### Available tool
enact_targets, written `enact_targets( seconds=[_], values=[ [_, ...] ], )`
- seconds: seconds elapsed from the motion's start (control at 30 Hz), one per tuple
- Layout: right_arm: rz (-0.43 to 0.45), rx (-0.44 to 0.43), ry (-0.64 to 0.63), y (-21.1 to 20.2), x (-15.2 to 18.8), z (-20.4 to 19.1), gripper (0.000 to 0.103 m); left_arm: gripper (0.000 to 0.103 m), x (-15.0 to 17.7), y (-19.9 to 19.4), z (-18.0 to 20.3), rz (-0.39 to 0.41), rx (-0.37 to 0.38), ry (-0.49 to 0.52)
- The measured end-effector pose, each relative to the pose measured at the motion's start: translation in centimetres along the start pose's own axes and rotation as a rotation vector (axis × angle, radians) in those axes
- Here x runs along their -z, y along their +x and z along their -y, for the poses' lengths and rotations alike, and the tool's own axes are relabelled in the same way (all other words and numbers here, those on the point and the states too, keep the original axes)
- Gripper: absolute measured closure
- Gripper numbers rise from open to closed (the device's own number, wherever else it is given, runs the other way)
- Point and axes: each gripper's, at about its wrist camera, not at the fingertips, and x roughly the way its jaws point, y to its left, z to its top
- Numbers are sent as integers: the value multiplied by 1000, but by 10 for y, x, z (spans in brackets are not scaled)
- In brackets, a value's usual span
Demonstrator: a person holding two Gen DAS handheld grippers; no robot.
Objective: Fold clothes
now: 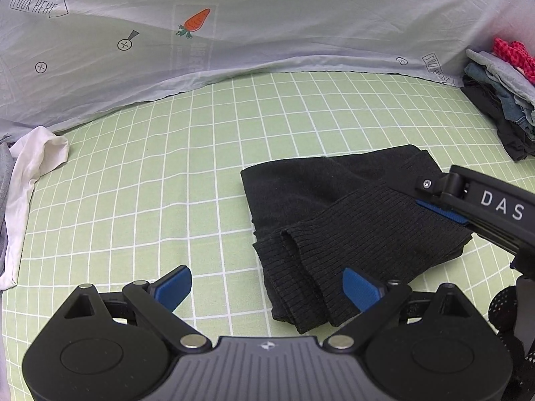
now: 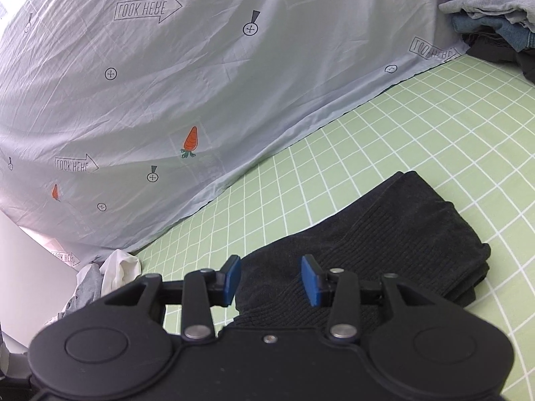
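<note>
Both tools sit released, left tool (image 1: 267, 289) and right tool (image 2: 271, 279) over the black knit garment (image 1: 351, 220), already a neat folded bundle on the green checked bed (image 1: 150, 173). Crumpled white clothing (image 1: 36, 157) looks still unfolded; a folded stack (image 1: 501, 100) waits behind.

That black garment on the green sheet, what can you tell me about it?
The black garment is a ribbed knit, folded into a compact, roughly rectangular bundle with layered edges showing at its near end. It lies flat on the green checked sheet. The left gripper is open at its near edge, one pad over the fabric. The right gripper, also open, reaches over it from the right.
</note>
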Motion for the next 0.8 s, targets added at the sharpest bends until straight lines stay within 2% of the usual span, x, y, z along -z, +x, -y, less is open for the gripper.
enact_targets(
  seconds=[0.1, 0.27, 0.33, 0.37, 0.53, 0.7, 0.8],
  values=[
    [17, 26, 4, -6, -4, 8, 58, 6, -1, 1, 3, -2, 2, 0],
    [26, 109, -42, -14, -11, 23, 48, 6, -2, 6, 14, -8, 12, 3],
    [26, 158, -84, -16, -12, 30, 36, 6, -1, 10, 17, -10, 17, 3],
    [20, 181, -102, -16, -12, 35, 34, 6, 0, 14, 18, -14, 18, -3],
    [-16, 271, -177, -13, -15, 59, 24, 8, 6, 32, 18, -34, 41, -57],
    [-90, 322, -216, 1, -20, 82, 20, 14, 6, 54, 19, -38, 30, -128],
    [-133, 340, -238, 13, -23, 92, 18, 18, 4, 62, 14, -14, 61, -191]
  ],
)
